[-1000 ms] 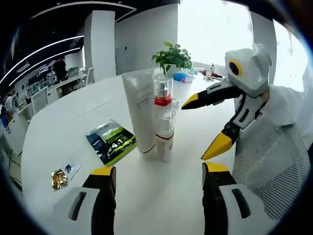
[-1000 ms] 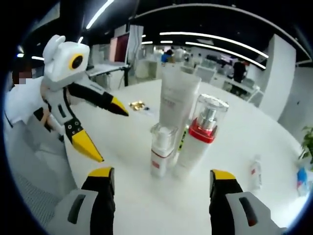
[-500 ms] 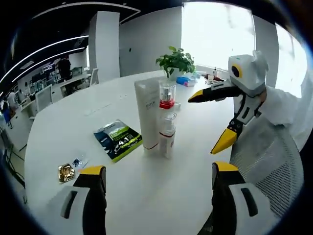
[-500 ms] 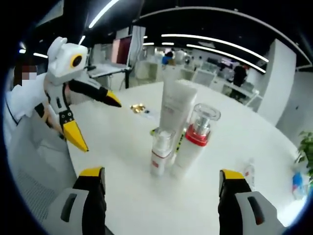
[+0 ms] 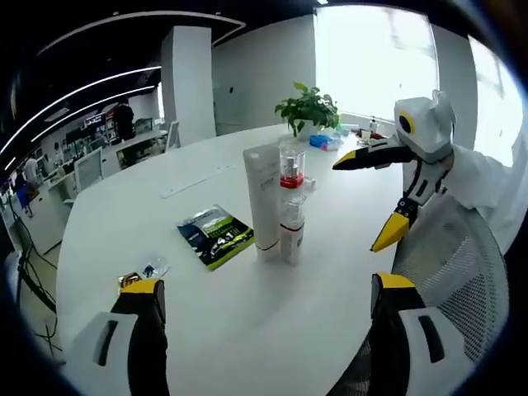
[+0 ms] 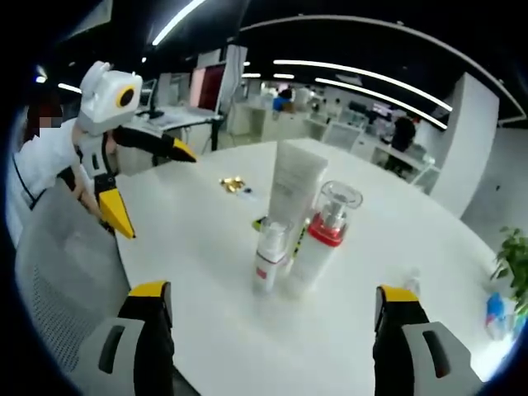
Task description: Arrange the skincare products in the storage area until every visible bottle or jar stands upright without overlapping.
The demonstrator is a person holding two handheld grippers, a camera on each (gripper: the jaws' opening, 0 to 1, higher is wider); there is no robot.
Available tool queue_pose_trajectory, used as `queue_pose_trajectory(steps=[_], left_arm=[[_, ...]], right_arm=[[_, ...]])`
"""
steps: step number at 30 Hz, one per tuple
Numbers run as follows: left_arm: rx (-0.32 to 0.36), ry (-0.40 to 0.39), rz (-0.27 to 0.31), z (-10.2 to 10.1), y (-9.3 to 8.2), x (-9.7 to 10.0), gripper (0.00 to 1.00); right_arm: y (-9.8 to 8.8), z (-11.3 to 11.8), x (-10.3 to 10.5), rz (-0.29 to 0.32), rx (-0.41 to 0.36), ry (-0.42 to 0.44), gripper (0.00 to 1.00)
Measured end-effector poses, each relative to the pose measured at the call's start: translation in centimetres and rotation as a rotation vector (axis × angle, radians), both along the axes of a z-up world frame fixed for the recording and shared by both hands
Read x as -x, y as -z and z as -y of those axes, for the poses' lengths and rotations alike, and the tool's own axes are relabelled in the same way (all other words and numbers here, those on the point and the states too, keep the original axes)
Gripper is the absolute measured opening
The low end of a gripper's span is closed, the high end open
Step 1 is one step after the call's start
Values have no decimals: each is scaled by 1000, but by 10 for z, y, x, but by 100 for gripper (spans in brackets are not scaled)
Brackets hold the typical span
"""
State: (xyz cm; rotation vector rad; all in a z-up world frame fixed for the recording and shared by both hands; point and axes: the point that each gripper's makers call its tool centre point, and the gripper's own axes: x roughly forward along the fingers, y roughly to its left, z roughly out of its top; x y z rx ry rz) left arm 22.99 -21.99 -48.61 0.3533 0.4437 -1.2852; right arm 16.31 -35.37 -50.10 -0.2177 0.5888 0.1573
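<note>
Pulled back from three upright products: tube, pump bottle, small bottle partly overlapping in view. Left gripper, right gripper jaws apart, empty.

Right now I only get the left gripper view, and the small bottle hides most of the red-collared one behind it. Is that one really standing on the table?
Observer: Yes. In the right gripper view the red-collared pump bottle shows its whole white body, upright on the table, close beside the small bottle and the tall tube.
Operator: And what's behind my camera, holding this thing?
Observer: A person's white sleeve runs up to the left gripper, which hangs above the table edge with its jaws wide open.
Operator: Is anything caught in it?
Observer: No, seen from outside there is only air between its yellow tips.
</note>
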Motion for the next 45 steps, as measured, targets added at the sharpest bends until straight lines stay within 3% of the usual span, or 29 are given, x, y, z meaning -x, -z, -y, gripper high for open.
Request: queue_pose_trajectory(steps=[12,18,22,45], left_arm=[[26,-48,-20,-22,-6,0,99],[9,-77,-49,-31,6,-1,99],[27,-86,-53,-32,5,-1,99],[30,-144,-63,-36,14,-15,99]], right_arm=[[0,-6,7,-14,-13,-2,100],[-2,-10,8,-7,-13,-16,100],[-3,-9,8,-1,-11,-18,100],[6,20,4,-49,10,10,100]])
